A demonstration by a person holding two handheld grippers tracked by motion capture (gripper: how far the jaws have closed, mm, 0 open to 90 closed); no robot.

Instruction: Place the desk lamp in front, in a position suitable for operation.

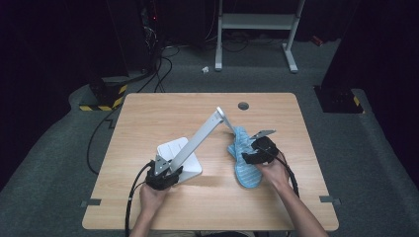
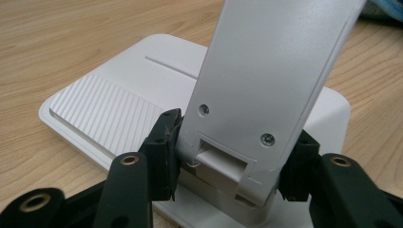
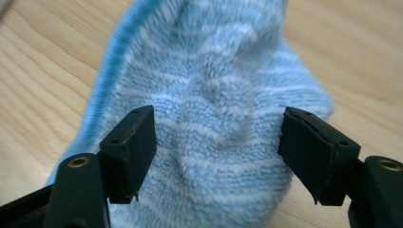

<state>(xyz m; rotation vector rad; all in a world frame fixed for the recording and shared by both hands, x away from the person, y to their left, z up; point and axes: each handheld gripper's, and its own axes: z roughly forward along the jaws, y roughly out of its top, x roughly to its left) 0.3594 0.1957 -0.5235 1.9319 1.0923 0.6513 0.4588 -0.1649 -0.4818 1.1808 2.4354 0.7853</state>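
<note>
Cloth (image 3: 214, 118) beneath, perhaps touching, open right tongs (image 3: 216, 152); left tongs (image 2: 233, 161) clamping lamp arm (image 2: 266, 71).

A dim lab or recording room: grey carpet (image 1: 59, 163) surrounds the wooden table (image 1: 148, 111), hazard-striped equipment bases (image 1: 106, 101) and loose cables (image 1: 160, 69) sit behind it, and a white metal frame (image 1: 257, 22) stands beyond.

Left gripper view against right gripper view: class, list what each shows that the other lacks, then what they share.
Left gripper view: the lamp's white arm clamped at its foot between two black fingers, above the ribbed white base.
Right gripper view: a blue striped cloth lying between spread fingers that do not press on it.
Shared: the wooden table and a pair of black fingers.
</note>
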